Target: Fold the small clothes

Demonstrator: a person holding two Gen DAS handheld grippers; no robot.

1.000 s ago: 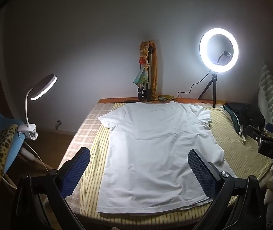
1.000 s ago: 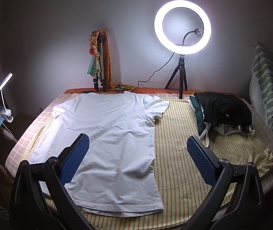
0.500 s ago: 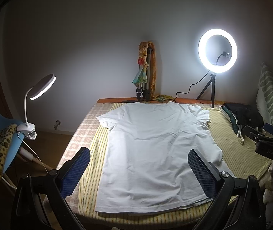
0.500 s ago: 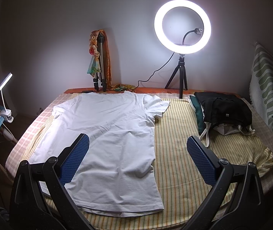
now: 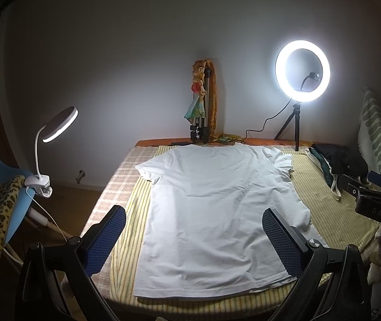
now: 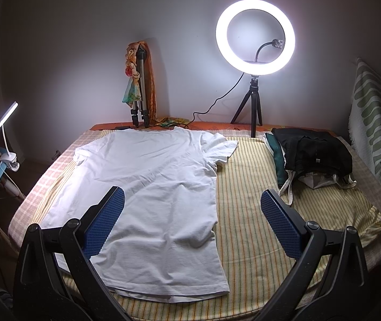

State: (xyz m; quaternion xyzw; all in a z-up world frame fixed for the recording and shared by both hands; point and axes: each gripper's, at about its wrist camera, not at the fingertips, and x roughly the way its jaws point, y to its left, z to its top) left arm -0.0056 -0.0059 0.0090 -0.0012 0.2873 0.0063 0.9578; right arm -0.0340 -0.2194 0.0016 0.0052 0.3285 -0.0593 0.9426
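No folds made so far, by the look of it: white T-shirt (image 5: 217, 208) spread flat and face-down or face-up (cannot tell which) on the striped bed cover (image 6: 257, 214), hem nearest the cameras, collar toward the wall, both sleeves out to the sides. Whole folding job apparently still ahead, plus the dark clothes pile (image 6: 316, 152) waiting at the right of the bed, well apart from the shirt. Left hand-held gripper (image 5: 193, 238) spread wide above the hem, nothing between its blue pads. Right hand-held gripper (image 6: 190, 222) likewise spread wide and empty, hovering over the shirt's right edge. Faint lettering on the right gripper's body, seen at the edge of the left wrist view, roughly "DAS", too blurred to trust. No readable brand on shirt, ring light (image 6: 254, 37) or clip lamp (image 5: 56, 125).
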